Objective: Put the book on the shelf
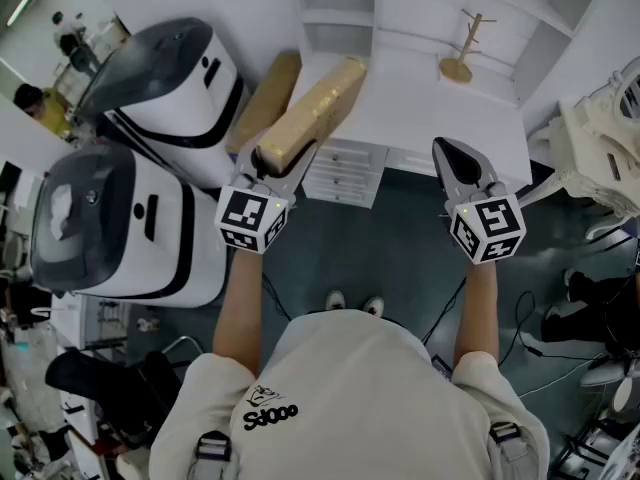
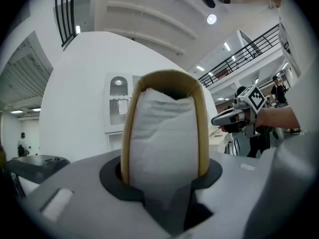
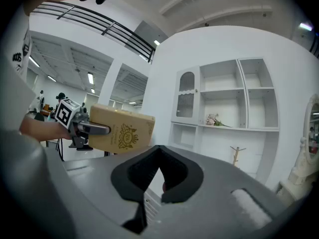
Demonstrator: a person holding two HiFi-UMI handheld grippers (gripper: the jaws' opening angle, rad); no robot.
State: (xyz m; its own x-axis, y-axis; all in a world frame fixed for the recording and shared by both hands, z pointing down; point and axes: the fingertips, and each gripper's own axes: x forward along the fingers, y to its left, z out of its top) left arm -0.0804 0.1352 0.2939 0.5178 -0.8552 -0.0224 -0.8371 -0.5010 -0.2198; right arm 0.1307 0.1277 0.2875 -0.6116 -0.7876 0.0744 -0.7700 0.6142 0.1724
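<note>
A thick tan book (image 1: 318, 103) with a gold crest on its cover is held level in front of me, and my left gripper (image 1: 277, 160) is shut on its near end. In the left gripper view the book's white page edge (image 2: 164, 133) fills the space between the jaws of the left gripper (image 2: 164, 169). The right gripper view shows the book (image 3: 123, 131) from the side. My right gripper (image 1: 456, 154) is shut and holds nothing, its black pads meeting at the tip (image 3: 159, 152). The white shelf unit (image 1: 400, 8) (image 3: 227, 108) stands ahead, past both grippers.
A white cabinet with drawers (image 1: 345, 176) stands below the shelf unit. A small wooden stand (image 1: 462, 50) sits on its top. A tan flat piece (image 1: 265, 98) leans at the left. Two large white-and-grey machines (image 1: 120, 218) stand at the left, and white ornate furniture (image 1: 600, 138) at the right.
</note>
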